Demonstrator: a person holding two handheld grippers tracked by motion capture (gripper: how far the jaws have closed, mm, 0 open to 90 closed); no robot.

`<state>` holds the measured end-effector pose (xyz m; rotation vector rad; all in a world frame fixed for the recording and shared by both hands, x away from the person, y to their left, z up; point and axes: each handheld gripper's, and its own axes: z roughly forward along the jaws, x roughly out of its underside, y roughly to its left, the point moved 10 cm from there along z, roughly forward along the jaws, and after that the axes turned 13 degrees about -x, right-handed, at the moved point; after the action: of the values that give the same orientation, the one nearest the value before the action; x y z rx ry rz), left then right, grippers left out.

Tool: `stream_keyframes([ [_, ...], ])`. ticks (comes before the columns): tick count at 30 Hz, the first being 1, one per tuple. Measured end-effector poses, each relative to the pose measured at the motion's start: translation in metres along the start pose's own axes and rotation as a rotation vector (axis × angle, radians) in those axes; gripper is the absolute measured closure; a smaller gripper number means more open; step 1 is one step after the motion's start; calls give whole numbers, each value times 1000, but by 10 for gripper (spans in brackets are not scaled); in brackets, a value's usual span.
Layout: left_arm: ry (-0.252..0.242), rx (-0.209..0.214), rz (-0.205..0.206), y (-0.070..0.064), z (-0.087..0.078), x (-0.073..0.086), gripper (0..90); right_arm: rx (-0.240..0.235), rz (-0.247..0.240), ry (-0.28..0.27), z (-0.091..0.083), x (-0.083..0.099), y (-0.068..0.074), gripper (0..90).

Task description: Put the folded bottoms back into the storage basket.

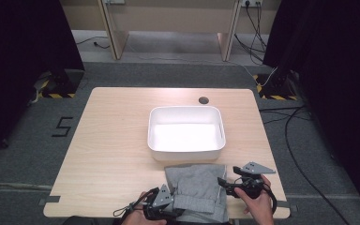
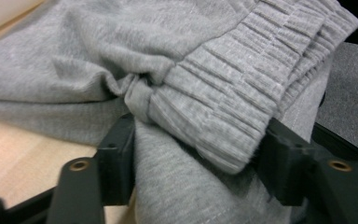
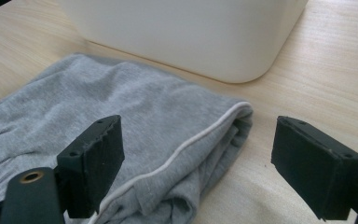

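A folded grey sweat garment (image 1: 194,185) lies at the table's front edge, just before a white bin (image 1: 187,153). My left gripper (image 1: 168,199) is at the garment's front left corner. In the left gripper view its jaws stand open on either side of the ribbed elastic waistband (image 2: 223,102), and the cloth touches both of them (image 2: 198,154). My right gripper (image 1: 222,183) is at the garment's right edge, held by a hand. It is open (image 3: 198,158) just above the garment's (image 3: 135,121) folded corner with white piping, and nothing is between its fingers.
The white bin (image 3: 191,32) is empty and sits mid-table, close behind the garment. Bare wooden table (image 1: 112,140) stretches to the left and right of it. A small dark grommet (image 1: 203,100) is near the far edge. Cables run over the floor at the right.
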<state>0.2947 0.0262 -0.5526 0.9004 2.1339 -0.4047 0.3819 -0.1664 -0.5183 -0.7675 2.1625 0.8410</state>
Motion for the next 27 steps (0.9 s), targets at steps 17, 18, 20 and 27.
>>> stream_keyframes([
  [17,-25,-7,14,6,-1,1,582,-37,13,59,26,-11,-10,157],
  [18,-23,-5,15,6,-2,1,585,-43,15,73,28,-10,-9,157],
  [20,-26,-2,13,6,-1,1,591,-42,7,102,32,-7,-11,157],
  [27,-31,-3,9,6,-1,1,587,-75,26,156,42,6,-14,260],
])
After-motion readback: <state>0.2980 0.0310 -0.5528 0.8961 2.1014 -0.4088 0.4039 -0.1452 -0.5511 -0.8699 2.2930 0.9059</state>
